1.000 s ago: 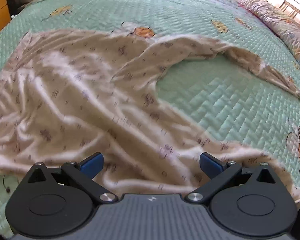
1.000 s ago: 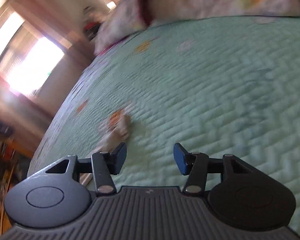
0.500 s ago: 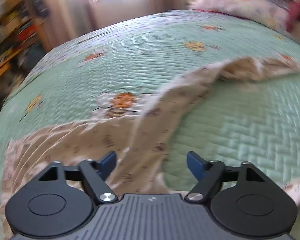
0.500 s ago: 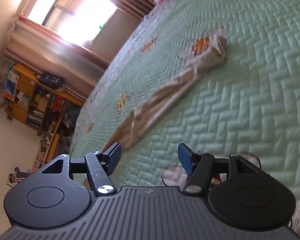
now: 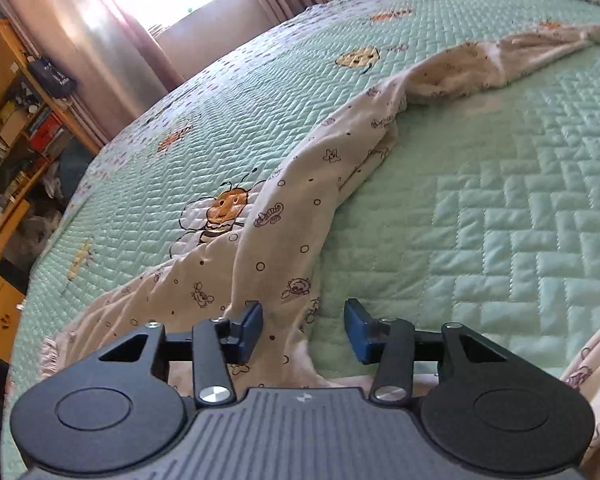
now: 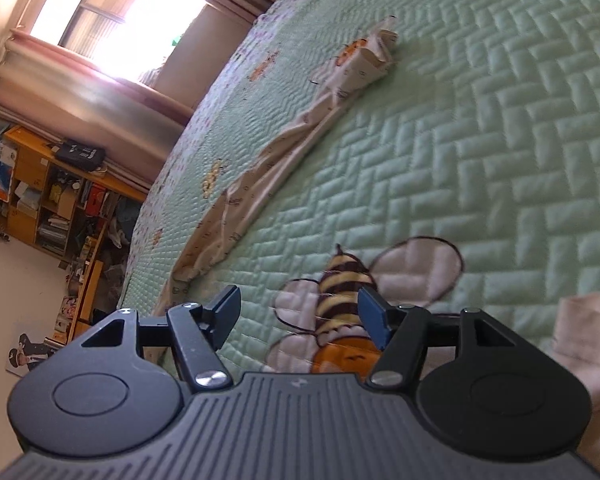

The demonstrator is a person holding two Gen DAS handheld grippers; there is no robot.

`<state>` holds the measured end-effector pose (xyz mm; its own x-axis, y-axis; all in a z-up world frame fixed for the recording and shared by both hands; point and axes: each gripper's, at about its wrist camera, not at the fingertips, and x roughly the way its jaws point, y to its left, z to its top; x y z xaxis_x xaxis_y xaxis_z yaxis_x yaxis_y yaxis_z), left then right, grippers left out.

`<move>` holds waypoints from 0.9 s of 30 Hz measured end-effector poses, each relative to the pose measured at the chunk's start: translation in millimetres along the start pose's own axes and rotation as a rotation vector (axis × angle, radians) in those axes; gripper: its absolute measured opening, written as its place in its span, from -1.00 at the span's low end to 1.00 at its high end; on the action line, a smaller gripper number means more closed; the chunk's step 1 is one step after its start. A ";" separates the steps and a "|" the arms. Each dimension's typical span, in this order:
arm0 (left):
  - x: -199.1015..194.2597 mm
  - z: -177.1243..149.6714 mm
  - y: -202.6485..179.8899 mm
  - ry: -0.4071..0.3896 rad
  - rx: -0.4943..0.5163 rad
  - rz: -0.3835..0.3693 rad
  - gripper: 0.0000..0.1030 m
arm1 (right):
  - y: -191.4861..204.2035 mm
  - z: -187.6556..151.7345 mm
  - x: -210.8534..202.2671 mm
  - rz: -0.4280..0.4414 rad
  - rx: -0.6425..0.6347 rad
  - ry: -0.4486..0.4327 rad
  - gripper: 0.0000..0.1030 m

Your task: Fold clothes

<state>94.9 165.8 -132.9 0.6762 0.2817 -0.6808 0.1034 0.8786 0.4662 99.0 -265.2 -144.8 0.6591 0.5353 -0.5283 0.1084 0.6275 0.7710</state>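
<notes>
I see a cream garment (image 5: 296, 216) printed with small dark cartoon animals and little rings, lying on my mint-green quilt (image 5: 500, 220) stitched in a herringbone brick pattern. The quilt carries embroidered bees (image 6: 340, 304) striped yellow and dark brown, with pale pinkish wings outlined in black. My gripper pads (image 5: 249, 332) are dark blue on black arms. The shelving (image 6: 32, 184) is orange wood.

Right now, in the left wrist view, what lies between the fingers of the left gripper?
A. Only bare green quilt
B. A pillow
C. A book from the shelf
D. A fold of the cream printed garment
D: the cream printed garment runs down the green quilt and passes between the blue pads of the left gripper, whose jaws stand apart.
</notes>
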 end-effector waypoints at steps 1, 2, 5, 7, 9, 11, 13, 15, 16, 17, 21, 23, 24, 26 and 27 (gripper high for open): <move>0.3 1.2 -4.7 0.003 0.028 0.023 0.01 | -1.0 -0.9 -0.5 0.002 0.004 0.001 0.29; 1.2 1.7 -10.5 0.007 0.063 0.050 0.08 | -2.0 -1.8 -1.0 0.004 0.009 0.001 0.29; 4.1 2.4 -20.0 0.007 0.107 0.096 0.08 | -2.3 -4.1 -2.6 0.009 0.013 0.000 0.29; 6.7 4.0 -19.3 0.013 0.101 0.099 0.07 | -1.6 -5.3 -4.0 0.014 0.009 0.000 0.29; 8.0 8.5 -17.6 0.032 0.093 0.081 -0.20 | -0.4 -6.8 -6.0 0.019 0.009 0.002 0.29; 8.8 11.8 -18.7 0.047 0.095 0.036 -0.67 | 1.1 -8.2 -9.4 0.021 0.007 -0.001 0.29; 9.4 13.9 -20.9 0.055 0.099 0.018 -0.88 | 2.6 -9.4 -13.4 0.025 0.002 -0.007 0.29; 6.1 14.6 -14.4 0.045 0.057 0.002 -0.94 | 3.0 -10.2 -17.8 0.027 -0.002 -0.016 0.29; 3.5 14.6 -9.1 0.037 0.025 -0.012 -0.94 | 3.0 -10.5 -20.1 0.028 -0.003 -0.021 0.29; -3.6 13.8 -3.1 0.009 -0.011 -0.044 -0.95 | 2.0 -10.6 -22.6 0.027 -0.002 -0.028 0.29; -54.0 6.8 11.9 -0.168 -0.075 -0.220 -1.00 | -5.7 -8.2 -32.4 0.014 0.007 -0.057 0.29; -77.1 -0.7 16.0 -0.227 -0.071 -0.314 -1.00 | -10.3 -6.1 -34.9 0.005 0.008 -0.063 0.29; -74.5 -3.2 12.9 -0.196 -0.051 -0.303 -1.00 | -11.9 -5.4 -35.0 0.000 0.010 -0.062 0.29; -69.2 -8.0 6.7 -0.134 -0.011 -0.282 -0.99 | -13.8 -4.6 -33.5 -0.004 0.015 -0.060 0.29; -67.4 -9.4 3.9 -0.129 -0.004 -0.267 -0.87 | -13.4 -3.7 -30.9 -0.005 0.016 -0.057 0.29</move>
<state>42.9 153.8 -90.5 0.7123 -0.0104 -0.7018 0.2873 0.9166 0.2781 74.4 -288.1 -140.2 0.6995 0.4988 -0.5117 0.1239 0.6206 0.7743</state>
